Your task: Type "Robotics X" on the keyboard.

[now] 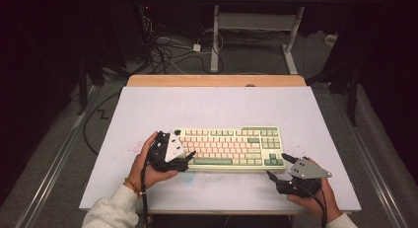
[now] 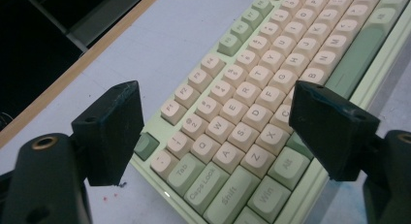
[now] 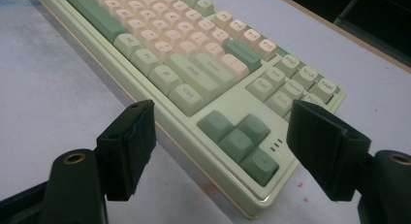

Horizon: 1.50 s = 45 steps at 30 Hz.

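Flanking the stiff, fairly heavy keyboard [image 1: 229, 148], left gripper [image 1: 188, 156] and right gripper [image 1: 277, 168] gape wide; best gripped by its end edges.

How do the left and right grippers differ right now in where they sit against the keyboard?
The left gripper is at the keyboard's left end, jaws straddling that corner over the letter keys; the right gripper hangs off the right front corner, just short of the arrow keys. The left gripper overlaps the keyboard in the high view; the right gripper sits nearer the table's front edge, apart from it. Both are open, hand-held and grip nothing.
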Each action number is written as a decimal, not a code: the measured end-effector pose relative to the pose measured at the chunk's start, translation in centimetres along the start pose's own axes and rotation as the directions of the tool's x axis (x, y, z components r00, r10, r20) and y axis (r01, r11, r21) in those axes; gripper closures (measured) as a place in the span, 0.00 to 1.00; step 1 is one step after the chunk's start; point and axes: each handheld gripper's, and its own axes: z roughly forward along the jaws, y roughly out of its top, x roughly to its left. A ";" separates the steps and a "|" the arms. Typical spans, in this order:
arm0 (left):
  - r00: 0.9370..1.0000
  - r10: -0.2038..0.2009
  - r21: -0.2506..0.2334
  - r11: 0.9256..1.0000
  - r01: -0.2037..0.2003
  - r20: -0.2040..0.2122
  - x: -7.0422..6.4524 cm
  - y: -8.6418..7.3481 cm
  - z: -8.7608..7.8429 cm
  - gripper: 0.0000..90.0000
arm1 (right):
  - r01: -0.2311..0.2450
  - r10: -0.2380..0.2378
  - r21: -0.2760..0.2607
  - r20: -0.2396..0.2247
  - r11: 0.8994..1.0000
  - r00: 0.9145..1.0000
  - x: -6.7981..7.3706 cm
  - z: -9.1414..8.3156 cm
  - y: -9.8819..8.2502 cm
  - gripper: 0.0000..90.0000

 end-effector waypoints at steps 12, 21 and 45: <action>1.000 -0.020 0.027 0.999 0.020 -0.008 0.3 -2.0 -0.9 0.23 | -0.009 0.009 0.005 -0.008 1.000 1.000 0.0 0.3 0.0 0.29; 0.999 -0.040 0.054 0.998 0.042 -0.034 0.5 -3.5 -1.8 0.22 | -0.013 0.013 -0.002 -0.012 1.000 1.000 -0.2 0.5 0.5 0.31; 0.994 -0.109 0.116 0.987 0.109 -0.012 0.3 -6.6 -2.7 0.23 | -0.028 0.027 -0.006 -0.129 1.000 0.991 -1.7 3.9 5.0 0.77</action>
